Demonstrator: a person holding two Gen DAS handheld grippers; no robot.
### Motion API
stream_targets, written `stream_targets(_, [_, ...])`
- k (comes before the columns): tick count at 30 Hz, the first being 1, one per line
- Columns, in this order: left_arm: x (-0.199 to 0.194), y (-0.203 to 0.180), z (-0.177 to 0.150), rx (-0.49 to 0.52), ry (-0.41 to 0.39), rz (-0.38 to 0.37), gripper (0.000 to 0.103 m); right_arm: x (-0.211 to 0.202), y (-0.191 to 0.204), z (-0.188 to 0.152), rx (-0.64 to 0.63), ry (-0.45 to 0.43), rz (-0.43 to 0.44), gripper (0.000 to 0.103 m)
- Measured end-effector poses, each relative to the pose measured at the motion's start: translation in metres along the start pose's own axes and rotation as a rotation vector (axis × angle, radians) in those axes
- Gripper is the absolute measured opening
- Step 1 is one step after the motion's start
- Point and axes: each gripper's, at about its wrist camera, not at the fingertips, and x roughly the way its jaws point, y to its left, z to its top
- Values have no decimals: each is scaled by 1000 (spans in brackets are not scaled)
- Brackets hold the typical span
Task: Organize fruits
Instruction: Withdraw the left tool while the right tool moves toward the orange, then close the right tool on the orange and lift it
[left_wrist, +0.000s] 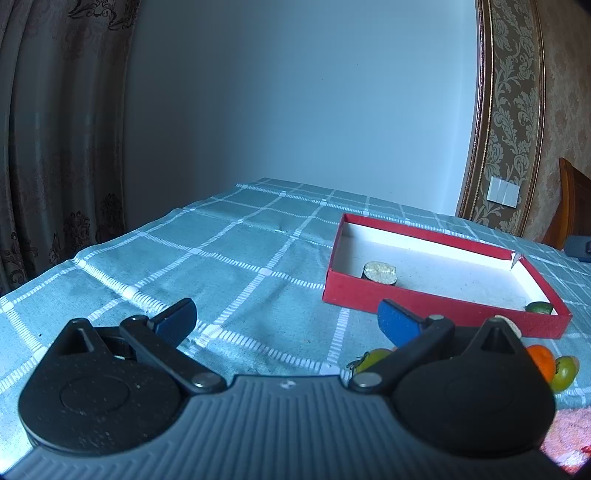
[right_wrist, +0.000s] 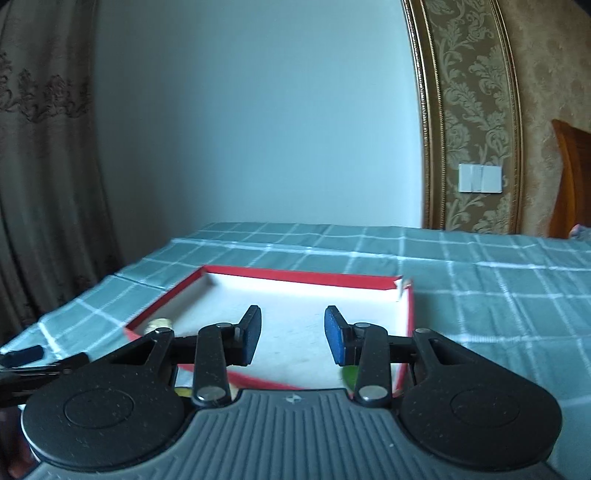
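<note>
A shallow red box (left_wrist: 436, 300) with a white inside lies on the checked tablecloth, right of centre. In it are a round golden-brown fruit piece (left_wrist: 380, 273) near the left corner and a green fruit (left_wrist: 539, 307) at the near right corner. Outside the box, by its front wall, lie a yellow-green fruit (left_wrist: 373, 358), an orange one (left_wrist: 541, 360) and a green one (left_wrist: 563, 373). My left gripper (left_wrist: 286, 319) stands wide open over bare cloth. My right gripper (right_wrist: 293, 336) hovers over the box (right_wrist: 295, 275), open, nothing between its pads. The green fruit (right_wrist: 349, 376) peeks out under its right finger.
A curtain (left_wrist: 55, 147) hangs past the table's left edge and a plain wall stands behind. A wooden chair (left_wrist: 570, 206) is at the far right. A dark object (left_wrist: 578, 247) lies near it. The left gripper's fingers (right_wrist: 22, 356) show left of the box.
</note>
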Motion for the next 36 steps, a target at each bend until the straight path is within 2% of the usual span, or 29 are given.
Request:
stream_targets(3, [0, 1, 0, -4, -1, 2, 103, 6, 1, -4, 1, 42, 40, 37])
stream_targets(8, [1, 0, 0, 0, 3, 3, 103, -5, 36, -28, -113, 92, 189, 37])
stream_targets(15, [0, 1, -1, -3, -1, 9, 103, -4, 74, -57, -177, 167, 273, 37])
stream_targets(27, [0, 2, -1, -5, 1, 4, 103, 11, 80, -68, -182, 197, 205, 39])
stream_targets(31, [0, 2, 0, -6, 3, 3, 103, 11, 83, -71, -197, 180, 194, 40])
stream_targets(34, [0, 1, -1, -5, 4, 3, 103, 10, 88, -73, -231, 179, 176, 39])
stream_targets(35, [0, 1, -1, -5, 5, 4, 103, 9, 89, -73, -239, 177, 165, 33])
stream_targets(36, [0, 1, -1, -5, 5, 5, 103, 8, 89, -73, -242, 173, 161, 33])
